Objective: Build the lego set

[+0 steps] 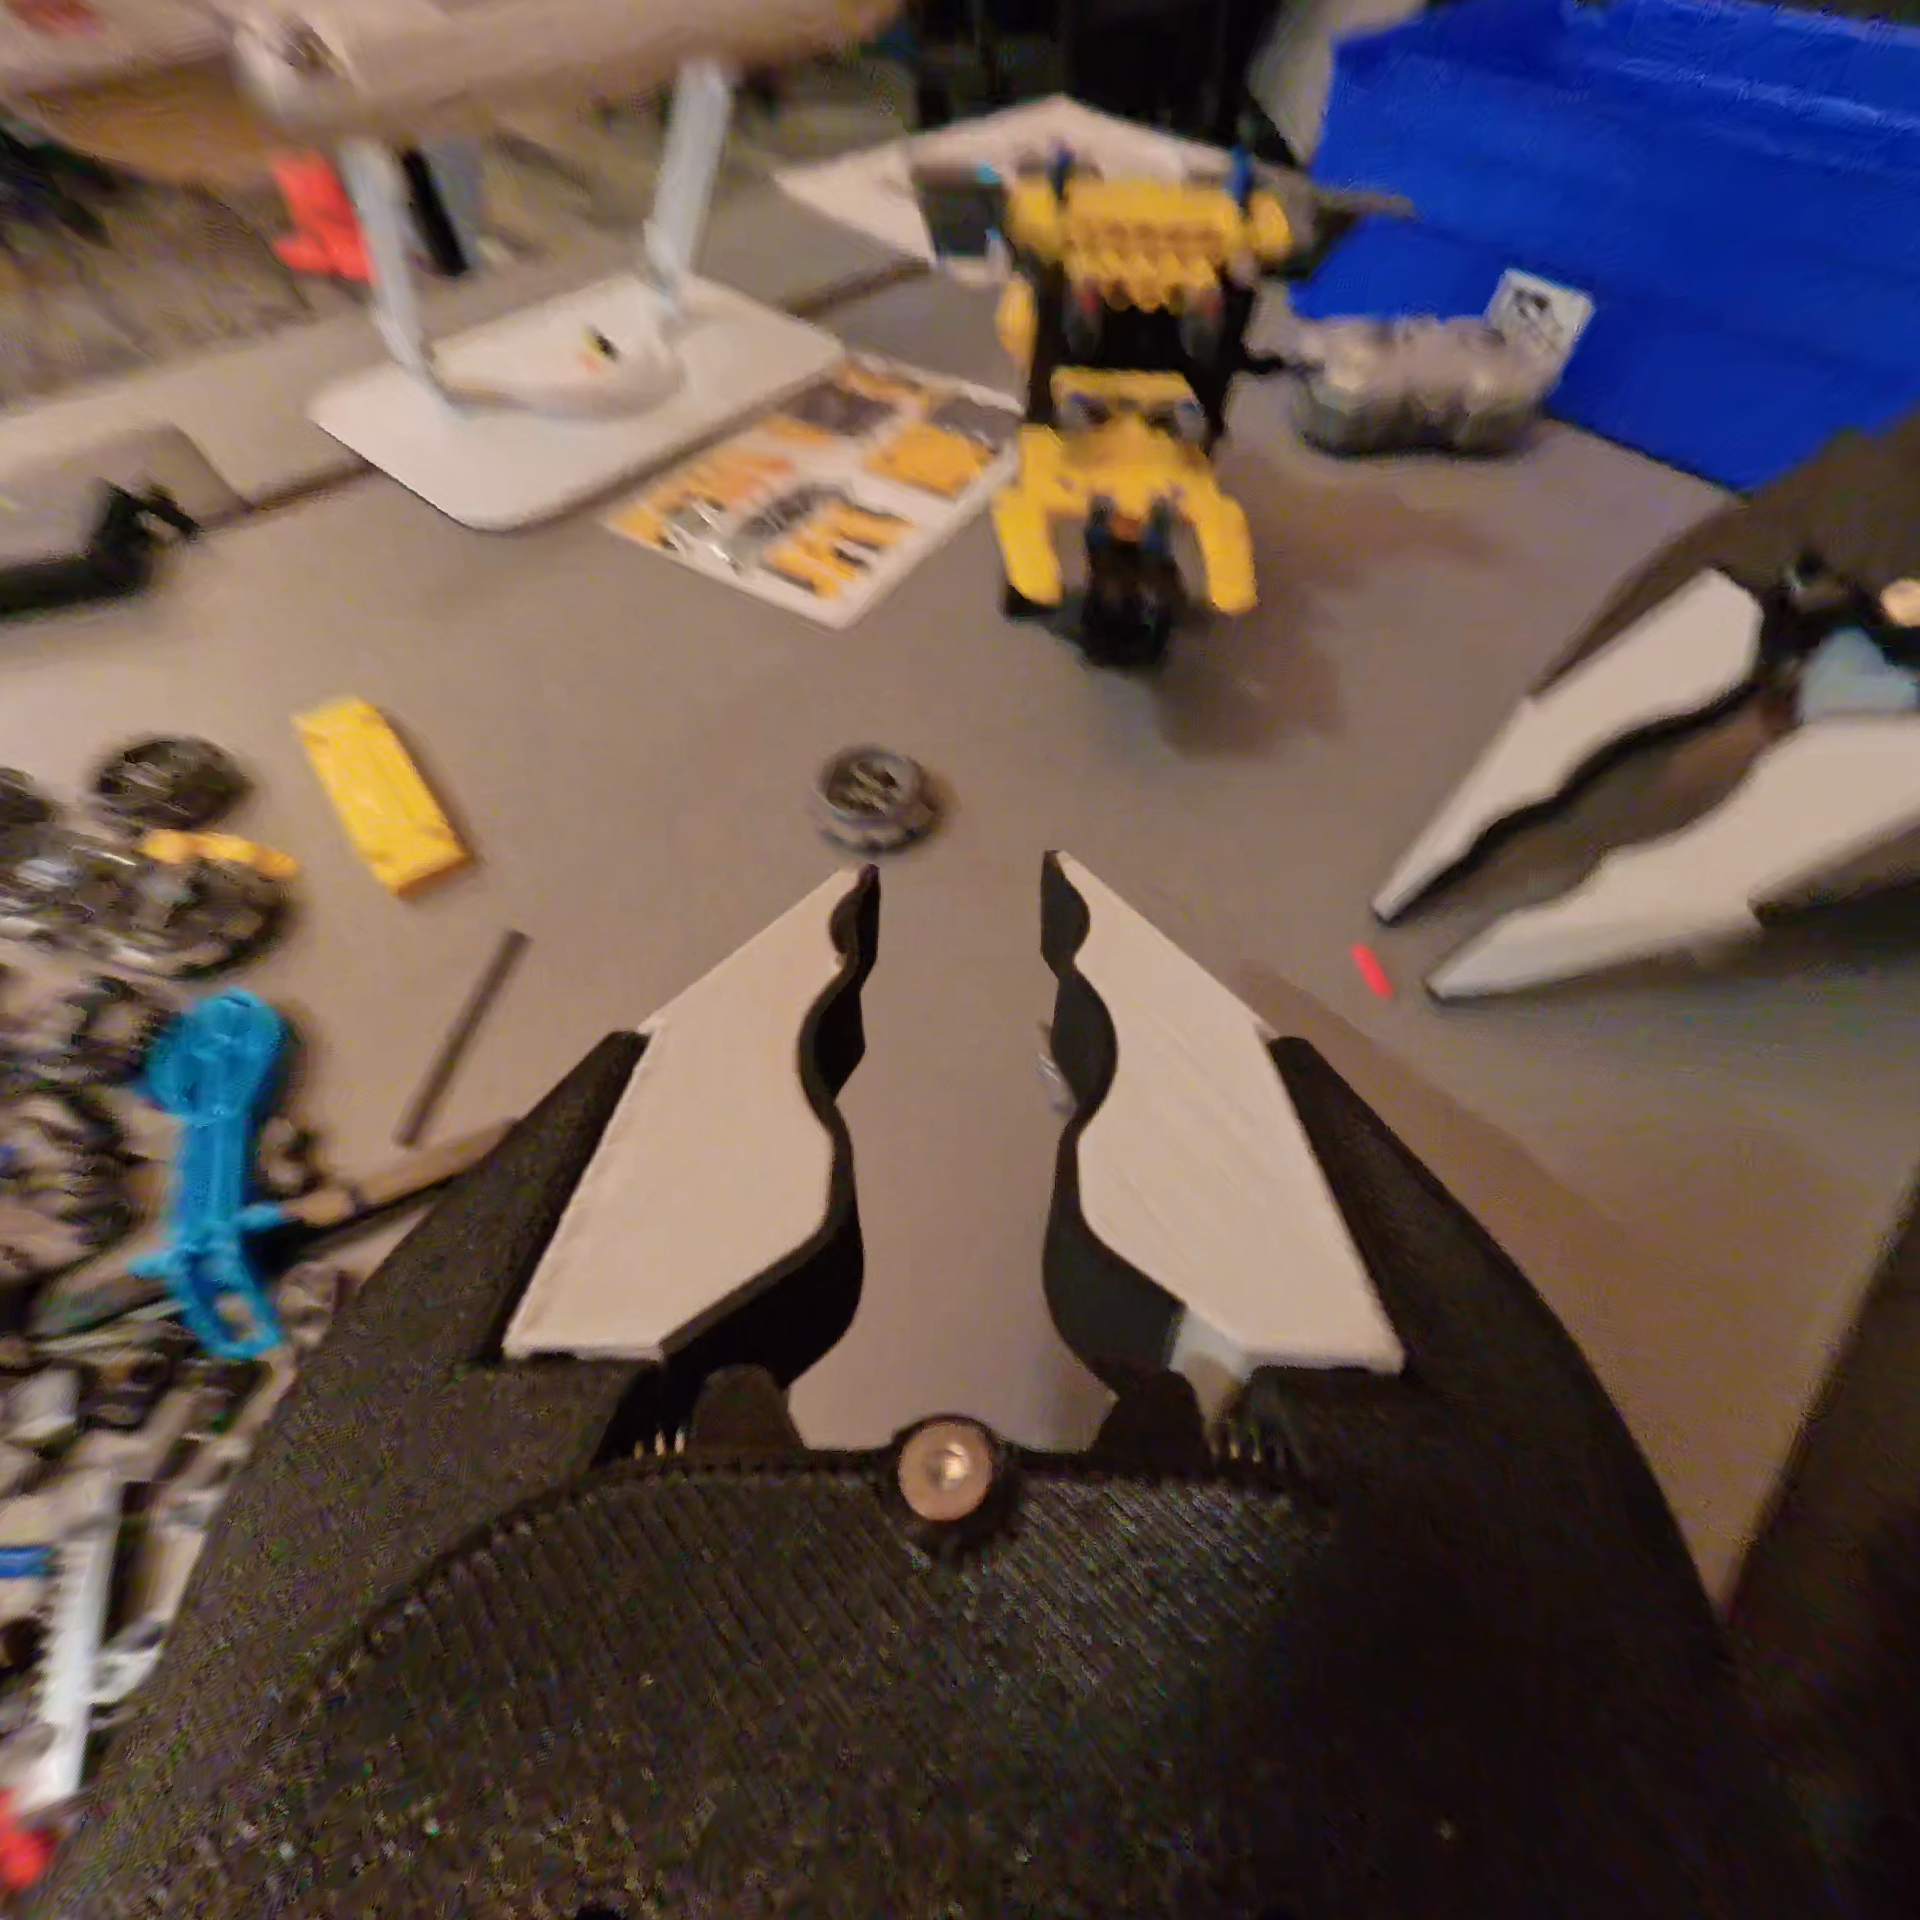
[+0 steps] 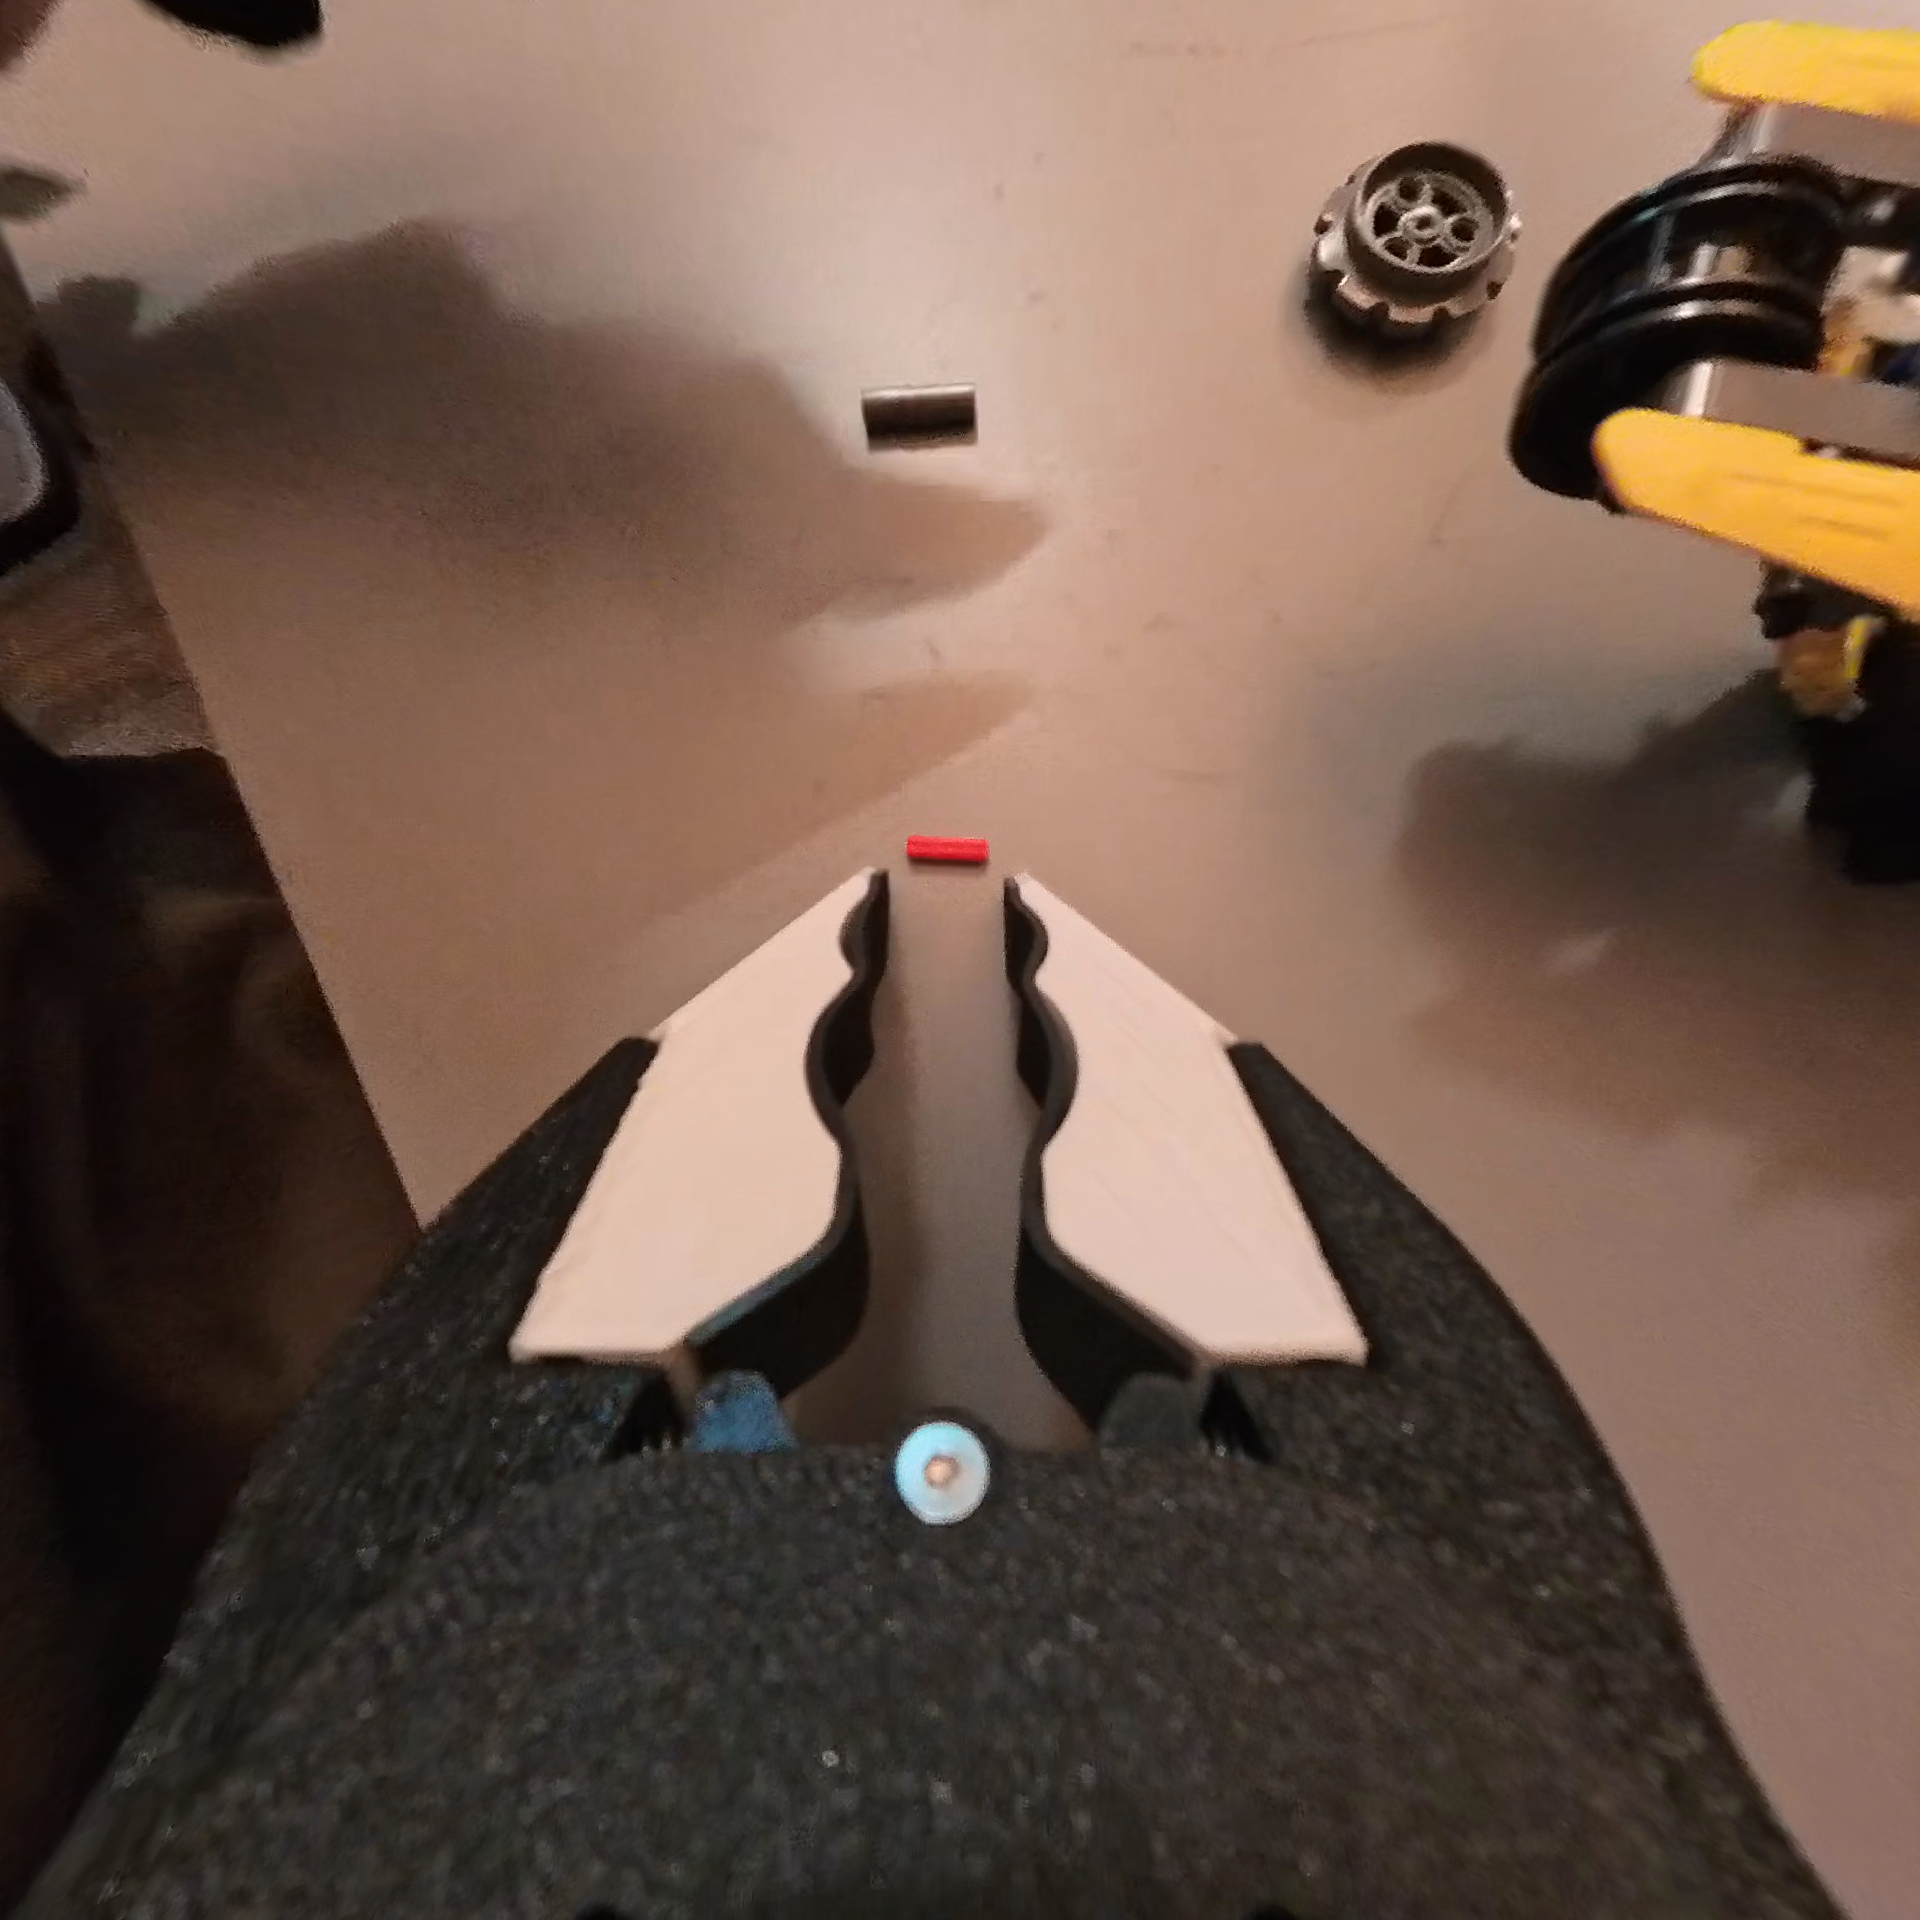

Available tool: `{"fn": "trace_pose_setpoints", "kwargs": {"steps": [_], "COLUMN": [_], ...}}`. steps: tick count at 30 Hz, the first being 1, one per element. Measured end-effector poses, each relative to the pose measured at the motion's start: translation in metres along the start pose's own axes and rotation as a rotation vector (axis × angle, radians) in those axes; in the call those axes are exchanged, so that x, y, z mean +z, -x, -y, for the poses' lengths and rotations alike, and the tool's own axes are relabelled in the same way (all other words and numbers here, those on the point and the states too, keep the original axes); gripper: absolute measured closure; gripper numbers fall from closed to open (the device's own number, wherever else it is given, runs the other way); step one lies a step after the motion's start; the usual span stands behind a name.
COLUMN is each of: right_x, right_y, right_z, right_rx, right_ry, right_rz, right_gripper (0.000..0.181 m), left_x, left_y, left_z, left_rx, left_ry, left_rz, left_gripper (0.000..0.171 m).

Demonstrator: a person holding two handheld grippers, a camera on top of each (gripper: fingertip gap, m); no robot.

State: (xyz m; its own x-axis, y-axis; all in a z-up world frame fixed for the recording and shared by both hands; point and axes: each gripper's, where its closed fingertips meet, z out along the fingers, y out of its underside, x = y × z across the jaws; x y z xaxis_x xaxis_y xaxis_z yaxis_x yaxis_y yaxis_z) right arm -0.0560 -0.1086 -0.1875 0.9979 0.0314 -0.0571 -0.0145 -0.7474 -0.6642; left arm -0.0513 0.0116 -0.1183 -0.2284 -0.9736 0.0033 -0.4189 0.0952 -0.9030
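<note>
My left gripper (image 1: 958, 868) is open and empty above the grey table, its tips just short of a small grey wheel hub (image 1: 878, 800). My right gripper (image 2: 943, 881) is open and empty, its tips just short of a small red pin (image 2: 945, 849) that lies flat on the table. The right gripper also shows in the left wrist view (image 1: 1408, 951), with the red pin (image 1: 1371, 971) by its tips. A yellow and black brick-built vehicle (image 1: 1127, 416) stands beyond; its black wheel (image 2: 1683, 343) shows at the right of the right wrist view, next to the hub (image 2: 1413, 249).
A short dark grey axle (image 2: 920, 428) lies ahead of the red pin. A yellow panel (image 1: 379, 795), a long grey axle (image 1: 462, 1034), a blue part (image 1: 218, 1164) and bagged parts lie left. A printed sheet (image 1: 821, 488), a white stand (image 1: 582, 405) and a blue bin (image 1: 1662, 229) are behind. The gap from one gripper's tips to the other's is roughly 15 cm. From the left gripper's tips to the small grey wheel hub (image 1: 878, 800) is close to 10 cm. It turns up in the right wrist view (image 2: 1390, 223) as well.
</note>
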Motion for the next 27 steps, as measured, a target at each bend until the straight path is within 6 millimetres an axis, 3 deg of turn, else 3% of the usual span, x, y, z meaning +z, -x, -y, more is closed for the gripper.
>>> {"fn": "trace_pose_setpoints", "kwargs": {"steps": [4, 7, 10, 12, 19, 23, 25, 27], "right_x": [-0.014, -0.017, -0.014, -0.011, -0.010, -0.009, -0.010, -0.010], "right_y": [-0.008, -0.014, -0.010, -0.011, -0.024, -0.023, -0.023, -0.023], "right_z": [0.007, 0.009, 0.013, 0.015, 0.023, 0.016, 0.017, 0.017], "right_rx": [-0.009, -0.172, -0.345, -0.362, -0.328, -0.320, -0.323, -0.312], "right_ry": [-0.094, -0.097, -0.114, -0.111, -0.203, -0.197, -0.208, -0.209], "right_rz": [0.097, 0.126, 0.194, 0.245, 0.232, 0.233, 0.237, 0.250], "right_gripper": [0.158, 0.158, 0.161, 0.162, 0.165, 0.163, 0.163, 0.163], "left_x": [-0.009, -0.012, -0.002, 0.010, 0.042, 0.050, 0.053, 0.053], "left_y": [-0.036, -0.065, -0.095, -0.108, -0.122, -0.112, -0.107, -0.106], "left_z": [-0.013, -0.011, -0.021, -0.031, -0.054, -0.058, -0.058, -0.058], "left_rx": [-0.147, -0.240, -0.241, -0.183, -0.027, 0.033, 0.077, 0.100], "left_ry": [0.017, -0.014, 0.050, 0.114, 0.287, 0.319, 0.322, 0.321], "left_rz": [-0.142, -0.262, -0.334, -0.325, -0.249, -0.171, -0.133, -0.124], "left_gripper": [0.146, 0.145, 0.146, 0.149, 0.154, 0.157, 0.170, 0.171]}}
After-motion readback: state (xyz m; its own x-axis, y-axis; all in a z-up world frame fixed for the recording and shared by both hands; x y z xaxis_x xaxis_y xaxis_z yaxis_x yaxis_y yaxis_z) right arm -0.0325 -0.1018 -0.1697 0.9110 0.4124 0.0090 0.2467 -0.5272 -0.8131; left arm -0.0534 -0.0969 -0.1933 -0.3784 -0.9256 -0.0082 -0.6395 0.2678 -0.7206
